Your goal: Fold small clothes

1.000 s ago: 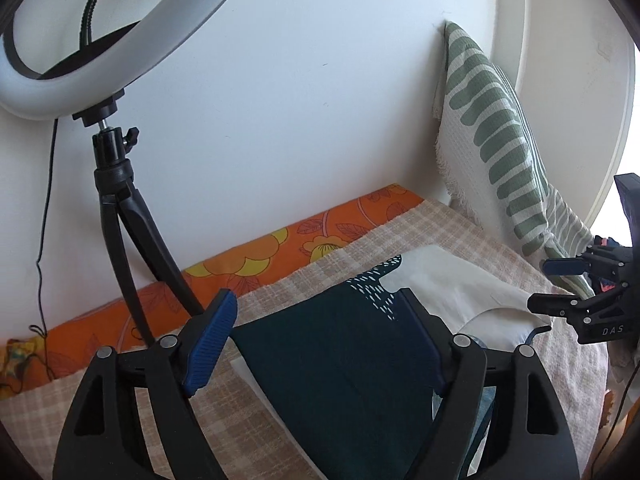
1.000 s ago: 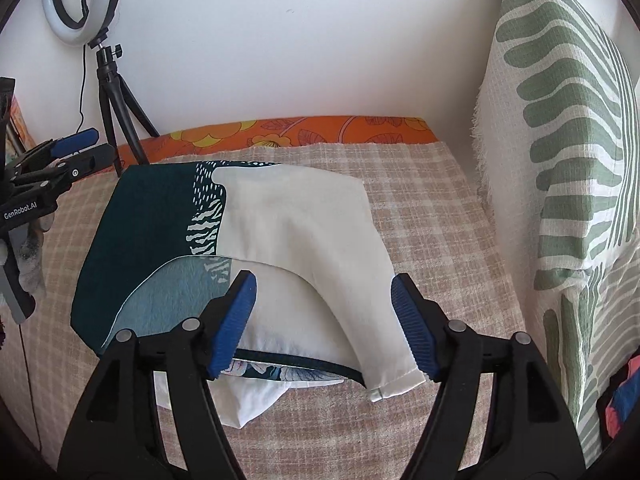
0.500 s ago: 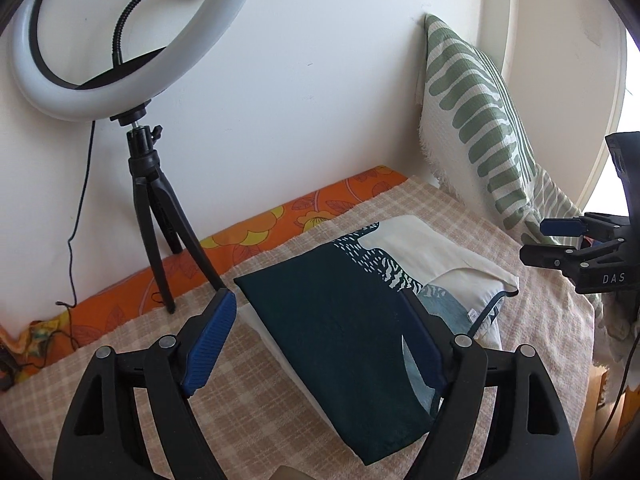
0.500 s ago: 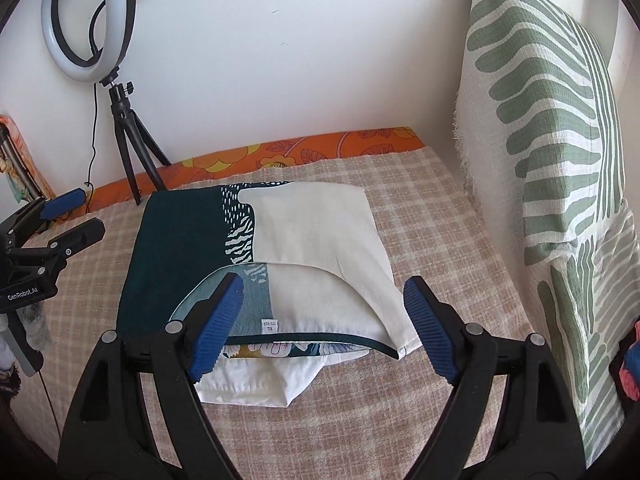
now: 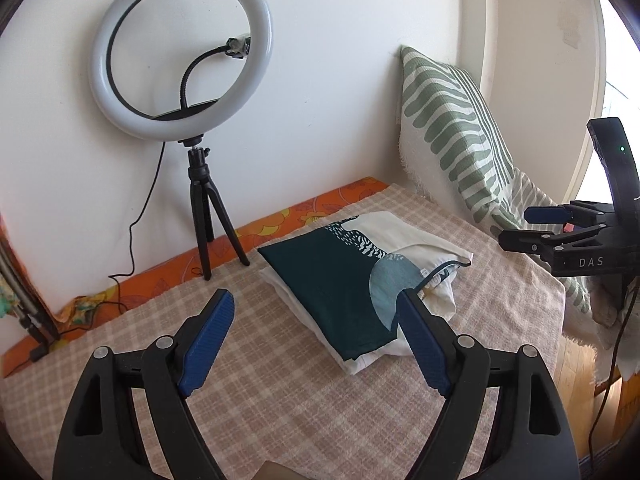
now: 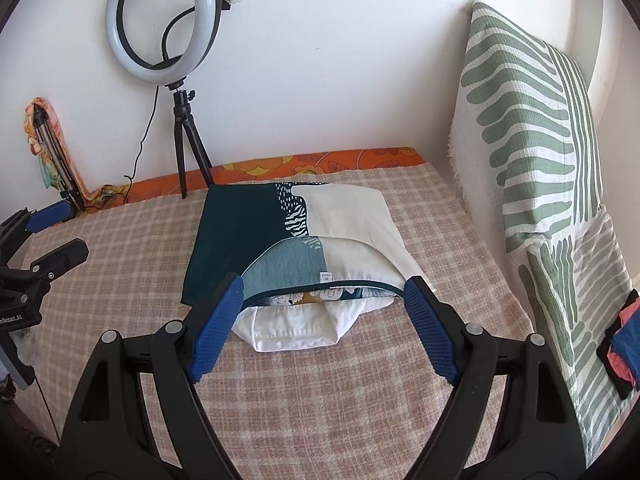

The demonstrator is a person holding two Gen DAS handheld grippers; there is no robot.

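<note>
Folded shirt (image 6: 256, 220), dark green and cream, lies on the checked cloth (image 6: 320, 392) of the bed, over a white garment (image 6: 296, 326) poking out at its near edge. Left gripper (image 5: 316, 332) and right gripper (image 6: 320, 320) both hover near it, jaws wide apart, holding nothing. Ring light (image 5: 180, 48) stands behind by the wall; striped pillow (image 6: 532, 140) to the right.

We have two black plastic grippers. The left gripper (image 5: 316, 320) has two long fingers (image 5: 208, 340) faced with ribbed blue pads (image 5: 420, 344), and round silver screw heads sit at its joints. The right gripper (image 6: 320, 320) is built the same. Seen from the side, ours carry white lettering: "DAS" on the right one, with a small green light above it, "GenRobot.AI" on the left.
</note>
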